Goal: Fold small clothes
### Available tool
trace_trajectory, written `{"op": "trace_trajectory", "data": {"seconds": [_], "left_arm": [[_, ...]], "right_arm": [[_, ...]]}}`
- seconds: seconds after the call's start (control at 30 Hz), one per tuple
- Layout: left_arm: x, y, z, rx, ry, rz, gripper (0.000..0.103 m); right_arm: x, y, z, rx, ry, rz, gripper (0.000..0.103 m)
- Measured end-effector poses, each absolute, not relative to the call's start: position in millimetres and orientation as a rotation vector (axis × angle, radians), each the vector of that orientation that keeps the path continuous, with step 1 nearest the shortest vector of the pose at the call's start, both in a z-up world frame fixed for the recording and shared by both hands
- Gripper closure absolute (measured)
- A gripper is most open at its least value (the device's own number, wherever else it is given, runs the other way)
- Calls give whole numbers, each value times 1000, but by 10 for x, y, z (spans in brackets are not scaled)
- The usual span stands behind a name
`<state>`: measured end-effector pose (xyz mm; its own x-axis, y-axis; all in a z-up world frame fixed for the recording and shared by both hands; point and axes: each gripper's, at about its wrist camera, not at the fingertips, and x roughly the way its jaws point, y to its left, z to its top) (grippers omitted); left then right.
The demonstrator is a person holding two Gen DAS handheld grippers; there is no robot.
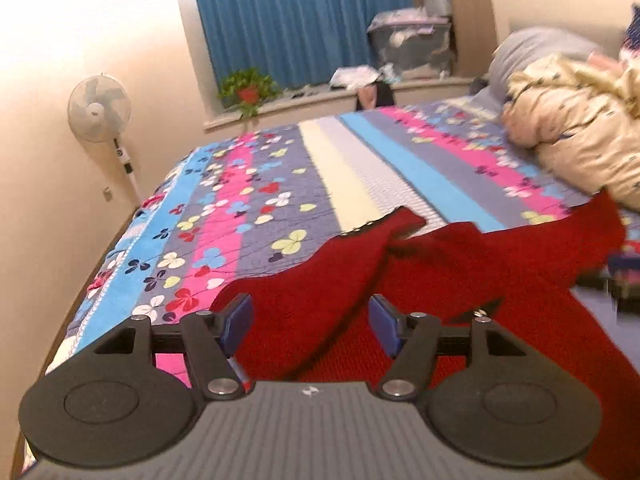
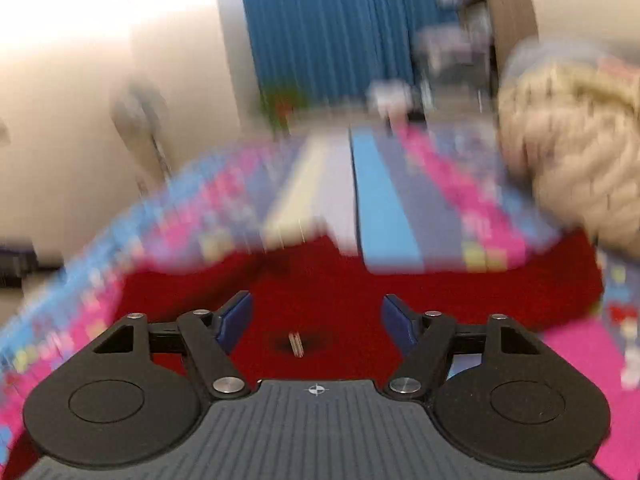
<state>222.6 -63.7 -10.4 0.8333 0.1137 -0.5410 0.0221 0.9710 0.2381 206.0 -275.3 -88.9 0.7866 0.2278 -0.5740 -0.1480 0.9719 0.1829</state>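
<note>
A red knitted garment [image 1: 460, 280] lies spread on the bed's striped floral cover [image 1: 248, 200], with a sleeve [image 1: 360, 252] folded across it toward the left. My left gripper [image 1: 311, 322] is open and empty, just above the sleeve's near part. In the right wrist view, which is blurred, the same red garment [image 2: 320, 288] fills the space ahead of my right gripper [image 2: 316, 320], which is open and empty above it. A small pale tag or button [image 2: 296, 344] shows on the cloth between its fingers.
A cream quilted jacket [image 1: 580, 136] and a grey pillow [image 1: 532, 52] lie at the bed's far right. A standing fan [image 1: 100, 108] is by the left wall. A potted plant [image 1: 248, 92] sits on the window ledge under blue curtains [image 1: 296, 16].
</note>
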Motion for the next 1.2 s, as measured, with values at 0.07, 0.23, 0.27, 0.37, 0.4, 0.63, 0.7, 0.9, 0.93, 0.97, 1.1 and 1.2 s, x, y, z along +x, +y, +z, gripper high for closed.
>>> {"op": "trace_trajectory", "data": {"seconds": [0.07, 0.23, 0.27, 0.37, 0.4, 0.63, 0.7, 0.9, 0.93, 0.97, 1.1, 1.2], "left_arm": [[2540, -685, -224, 223, 628, 89, 33], [3363, -778, -640, 269, 724, 201, 33], [3537, -848, -722, 289, 736, 206, 33], [3930, -1027, -980, 357, 758, 198, 33], [4070, -1093, -1073, 371, 758, 191, 33], [4731, -1531, -1586, 493, 808, 185, 40], [4806, -1493, -1665, 552, 827, 151, 78], [4650, -774, -1243, 616, 733, 106, 90], [4584, -537, -1123, 574, 728, 130, 90], [4490, -240, -994, 530, 720, 174, 91], [3982, 1029, -696, 381, 709, 377, 91], [3463, 2077, -670, 236, 739, 606, 88]], "right_arm": [[2268, -2726, -1057, 115, 756, 203, 34], [2607, -2890, -1400, 216, 963, 100, 40], [2642, -2930, -1410, 240, 974, 98, 42], [2675, -2975, -1331, 266, 945, 116, 44], [2679, -2993, -1320, 257, 935, 120, 44], [2811, -2895, -1463, 221, 962, 133, 44], [2785, -2848, -1490, 213, 963, 142, 44], [2773, -2773, -1517, 184, 965, 162, 44], [2769, -2760, -1518, 182, 966, 164, 44], [2761, -2746, -1521, 179, 966, 165, 44], [2719, -2675, -1516, 155, 965, 178, 45], [2685, -2631, -1504, 139, 962, 182, 45]]}}
